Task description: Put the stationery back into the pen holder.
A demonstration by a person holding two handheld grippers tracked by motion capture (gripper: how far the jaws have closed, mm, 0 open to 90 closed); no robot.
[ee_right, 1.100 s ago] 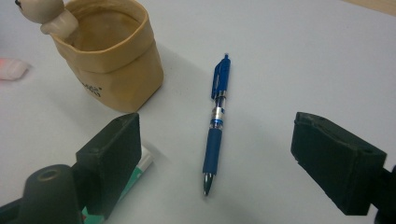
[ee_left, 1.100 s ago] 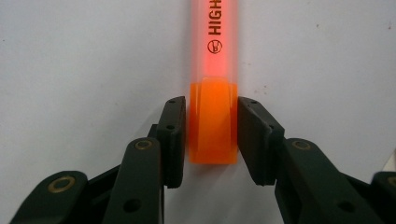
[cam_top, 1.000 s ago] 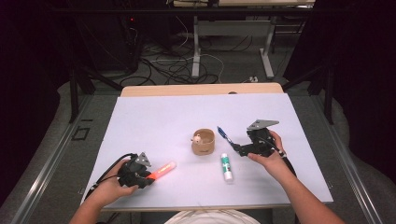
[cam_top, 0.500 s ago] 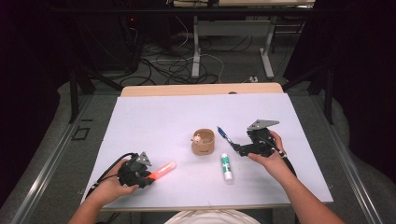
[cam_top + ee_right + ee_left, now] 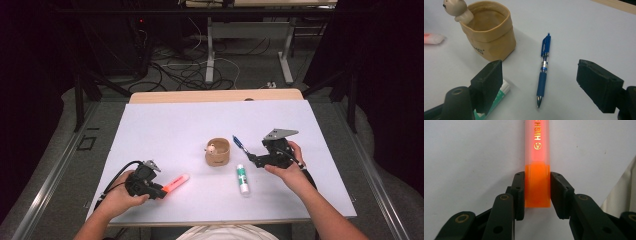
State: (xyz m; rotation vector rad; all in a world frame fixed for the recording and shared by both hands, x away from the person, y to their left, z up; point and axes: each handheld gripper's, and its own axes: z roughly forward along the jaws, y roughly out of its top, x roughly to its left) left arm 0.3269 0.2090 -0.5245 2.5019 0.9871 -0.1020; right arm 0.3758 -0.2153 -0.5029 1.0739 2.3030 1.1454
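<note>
Highlighter, orange translucent plastic stick (image 5: 537,162), flat on white table (image 5: 165,130) at front left, clamped at cap end by left gripper (image 5: 537,192); light, rigid, slick; right gripper (image 5: 539,82) apart, closing, over blue click pen (image 5: 543,70), nothing pinched.

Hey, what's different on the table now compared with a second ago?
Very little. The right gripper, poised over the blue pen, has just been closing its jaws a bit; they are open, with the pen lying between them untouched. The left gripper stays clamped on the orange highlighter. The paper cup, the glue stick and both hands kept their places.
</note>
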